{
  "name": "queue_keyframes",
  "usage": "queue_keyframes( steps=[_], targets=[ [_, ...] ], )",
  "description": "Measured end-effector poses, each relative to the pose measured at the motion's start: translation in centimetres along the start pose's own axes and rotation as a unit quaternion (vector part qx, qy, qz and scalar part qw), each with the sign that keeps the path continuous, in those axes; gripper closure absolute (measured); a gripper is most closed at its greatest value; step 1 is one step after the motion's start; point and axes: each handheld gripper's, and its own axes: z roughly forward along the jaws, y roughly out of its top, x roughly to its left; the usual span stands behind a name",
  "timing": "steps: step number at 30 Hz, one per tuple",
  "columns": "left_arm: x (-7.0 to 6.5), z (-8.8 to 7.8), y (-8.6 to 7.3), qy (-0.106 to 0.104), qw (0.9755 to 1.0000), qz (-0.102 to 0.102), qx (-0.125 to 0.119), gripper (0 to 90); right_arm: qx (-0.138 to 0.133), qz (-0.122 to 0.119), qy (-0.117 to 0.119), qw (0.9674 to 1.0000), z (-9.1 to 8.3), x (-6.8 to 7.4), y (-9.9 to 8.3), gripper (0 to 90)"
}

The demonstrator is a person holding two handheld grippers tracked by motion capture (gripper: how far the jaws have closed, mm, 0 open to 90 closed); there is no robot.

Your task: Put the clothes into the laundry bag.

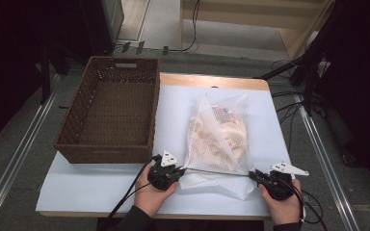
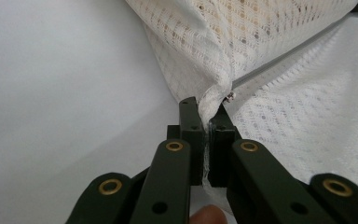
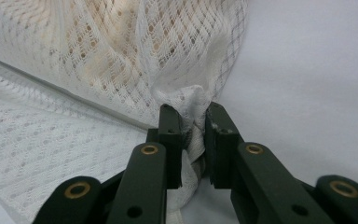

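Note:
A white mesh laundry bag [image 1: 217, 134] with a beige garment inside lies on the white table [image 1: 96, 185]. A zipper line [image 1: 217, 172] runs across its near end, taut between my two grippers. My left gripper [image 1: 180, 172] is shut on the bag's near left corner, and in the left gripper view the mesh [image 2: 242, 51] bunches between its jaws [image 2: 208, 109] by the zipper end. My right gripper [image 1: 253, 175] is shut on the near right corner. The right gripper view shows a wad of mesh [image 3: 121, 56] pinched between its jaws [image 3: 193, 112].
A brown wicker basket [image 1: 103, 155] with nothing visible inside stands at the table's left side, close to the bag. Cables and stand legs lie on the floor to the right of the table. Bare tabletop stretches in front of the basket.

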Motion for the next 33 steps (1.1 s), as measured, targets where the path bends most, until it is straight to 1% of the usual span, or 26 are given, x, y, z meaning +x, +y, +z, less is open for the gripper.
queue_keyframes(
  steps=[1, 2, 3, 4, 5, 6, 8, 9, 10, 11, 13, 15, 17, 19, 21, 24, 25, 27, 28, 30, 32, 33],
  targets=[
    [0.1, -0.3, -0.2, -0.007, 0.9999, 0.0, -0.009, 86.5, -0.004, -0.003, 0.001, 1.0, 0.0, 0.1, -0.1, 75.6],
    [0.4, -0.8, -0.4, -0.019, 0.9995, -0.001, -0.024, 83.7, -0.006, -0.006, 0.006, 0.9999, -0.1, 0.1, -0.2, 71.5],
    [0.6, -1.3, -0.7, -0.024, 0.999, 0.0, -0.037, 75.7, -0.011, -0.008, 0.008, 0.9999, -0.4, 0.0, -0.4, 65.8],
    [0.8, -1.8, -0.9, -0.026, 0.9986, 0.002, -0.046, 69.4, -0.018, -0.009, 0.01, 0.9997, -0.7, -0.1, -0.5, 63.0],
    [1.2, -2.6, -1.3, -0.03, 0.9978, 0.004, -0.059, 64.1, -0.023, -0.004, 0.014, 0.9996, -1.0, -0.2, -0.6, 60.1],
    [1.5, -3.1, -1.6, -0.029, 0.9974, 0.004, -0.065, 60.3, -0.033, 0.001, 0.021, 0.9992, -1.4, -0.5, -0.7, 55.9],
    [2.4, -4.4, -2.1, -0.034, 0.9962, -0.004, -0.081, 55.4, -0.047, 0.008, 0.025, 0.9986, -1.9, -0.8, -0.7, 50.8],
    [2.9, -5.1, -2.3, -0.037, 0.9953, -0.012, -0.089, 55.9, -0.053, 0.013, 0.027, 0.9981, -2.0, -0.9, -0.6, 48.1],
    [3.4, -5.9, -2.6, -0.036, 0.9944, -0.015, -0.099, 54.4, -0.06, 0.013, 0.029, 0.9977, -2.1, -0.9, -0.6, 45.8],
    [3.7, -6.4, -2.8, -0.032, 0.9939, -0.017, -0.105, 51.0, -0.064, 0.008, 0.031, 0.9974, -2.2, -0.9, -0.5, 42.6],
    [4.5, -7.7, -3.5, -0.033, 0.9912, -0.027, -0.125, 46.2, -0.07, -0.001, 0.027, 0.9971, -2.4, -0.6, -0.5, 37.6],
    [5.0, -8.6, -4.0, -0.031, 0.9894, -0.034, -0.138, 38.8, -0.077, -0.005, 0.027, 0.9967, -2.6, -0.3, -0.5, 34.1],
    [5.7, -9.5, -4.8, -0.02, 0.9868, -0.032, -0.158, 30.9, -0.082, -0.015, 0.028, 0.9961, -2.9, -0.2, -0.7, 31.5],
    [6.2, -10.0, -5.3, -0.008, 0.9862, -0.034, -0.162, 26.6, -0.083, -0.019, 0.028, 0.9959, -3.1, -0.3, -0.9, 28.6],
    [6.8, -10.7, -5.9, -0.002, 0.9855, -0.037, -0.166, 22.5, -0.088, -0.02, 0.028, 0.9955, -3.4, -0.5, -1.0, 26.9],
    [7.8, -11.7, -6.4, 0.004, 0.9877, -0.052, -0.147, 16.2, -0.098, -0.012, 0.032, 0.9946, -3.8, -1.1, -1.2, 22.5],
    [8.1, -12.1, -6.6, 0.003, 0.9886, -0.045, -0.143, 14.0, -0.102, -0.011, 0.034, 0.9942, -4.0, -1.3, -1.2, 21.3],
    [8.7, -12.9, -7.0, -0.001, 0.9873, -0.047, -0.152, 12.4, -0.106, -0.001, 0.036, 0.9937, -4.1, -1.7, -1.3, 18.2],
    [9.2, -13.3, -7.2, -0.008, 0.9858, -0.049, -0.16, 11.1, -0.107, -0.002, 0.037, 0.9935, -4.1, -1.9, -1.4, 17.0],
    [10.1, -14.1, -7.6, -0.02, 0.9837, -0.044, -0.174, 7.3, -0.104, -0.001, 0.033, 0.9941, -4.1, -2.1, -1.5, 16.5],
    [10.6, -14.5, -7.8, -0.009, 0.9843, -0.04, -0.172, 7.0, -0.103, 0.001, 0.026, 0.9944, -4.1, -2.3, -1.6, 15.7],
    [11.0, -14.7, -8.0, 0.001, 0.9847, -0.036, -0.171, 7.0, -0.103, 0.001, 0.025, 0.9944, -4.1, -2.4, -1.6, 15.5]
  ],
)
